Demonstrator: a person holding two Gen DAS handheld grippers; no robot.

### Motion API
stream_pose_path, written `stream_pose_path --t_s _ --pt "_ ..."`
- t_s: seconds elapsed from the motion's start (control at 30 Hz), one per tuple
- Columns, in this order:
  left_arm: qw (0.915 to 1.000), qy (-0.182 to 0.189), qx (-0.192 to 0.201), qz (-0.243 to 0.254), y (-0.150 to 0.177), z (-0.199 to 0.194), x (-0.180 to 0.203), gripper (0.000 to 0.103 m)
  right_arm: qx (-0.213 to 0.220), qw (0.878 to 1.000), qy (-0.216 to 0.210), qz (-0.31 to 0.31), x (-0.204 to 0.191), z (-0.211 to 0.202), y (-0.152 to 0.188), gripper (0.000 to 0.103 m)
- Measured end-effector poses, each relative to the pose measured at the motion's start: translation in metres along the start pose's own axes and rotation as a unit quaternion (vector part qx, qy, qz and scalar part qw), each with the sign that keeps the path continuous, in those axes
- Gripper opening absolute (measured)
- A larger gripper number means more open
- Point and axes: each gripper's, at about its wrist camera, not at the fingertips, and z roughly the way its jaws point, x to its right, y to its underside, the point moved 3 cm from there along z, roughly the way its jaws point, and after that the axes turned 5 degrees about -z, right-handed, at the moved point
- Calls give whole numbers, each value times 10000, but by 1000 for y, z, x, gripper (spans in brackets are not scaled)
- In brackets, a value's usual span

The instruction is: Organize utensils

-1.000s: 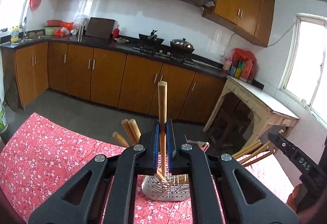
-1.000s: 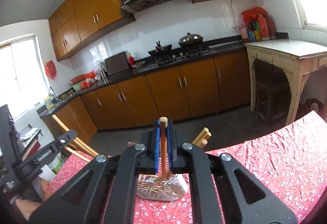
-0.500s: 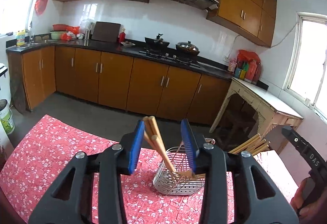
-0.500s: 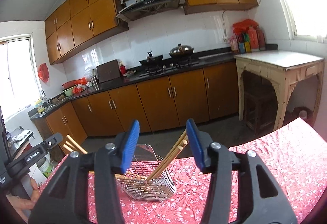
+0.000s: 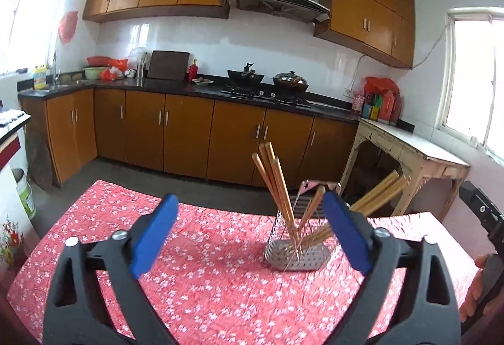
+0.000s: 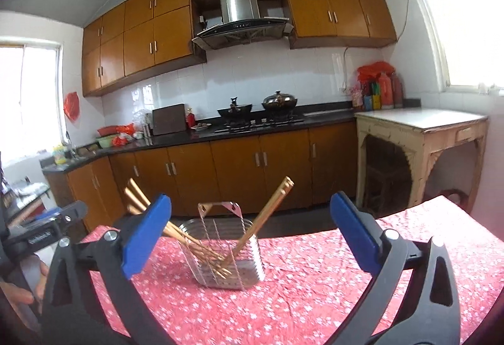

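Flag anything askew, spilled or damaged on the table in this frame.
Nothing spilled or broken. The wooden chopsticks all sit in the metal wire utensil basket on the red floral tablecloth, but splayed in two bunches leaning opposite ways, not upright. Both the left gripper and right gripper are open, empty.

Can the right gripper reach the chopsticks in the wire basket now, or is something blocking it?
Probably yes: the right gripper is open, and the chopsticks stand in the wire basket straight ahead, nothing between.
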Motion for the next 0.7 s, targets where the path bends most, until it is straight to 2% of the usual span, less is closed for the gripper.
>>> stream_pose_path --t_s 0.1,0.27,0.5,0.7 --pt "9999 64 71 110 15 -11 -1 101 13 9988 296 -379 -15 -13 20 99" --pt "9992 48 211 325 38 -25 -3 101 112 9953 491 -825 -31 -32 47 99" --pt "9988 66 386 278 64 -41 -8 101 -8 9978 324 -580 -31 -46 78 99" --pt "9973 -29 497 535 84 -51 -1 101 20 9983 256 -514 -33 -58 96 99"
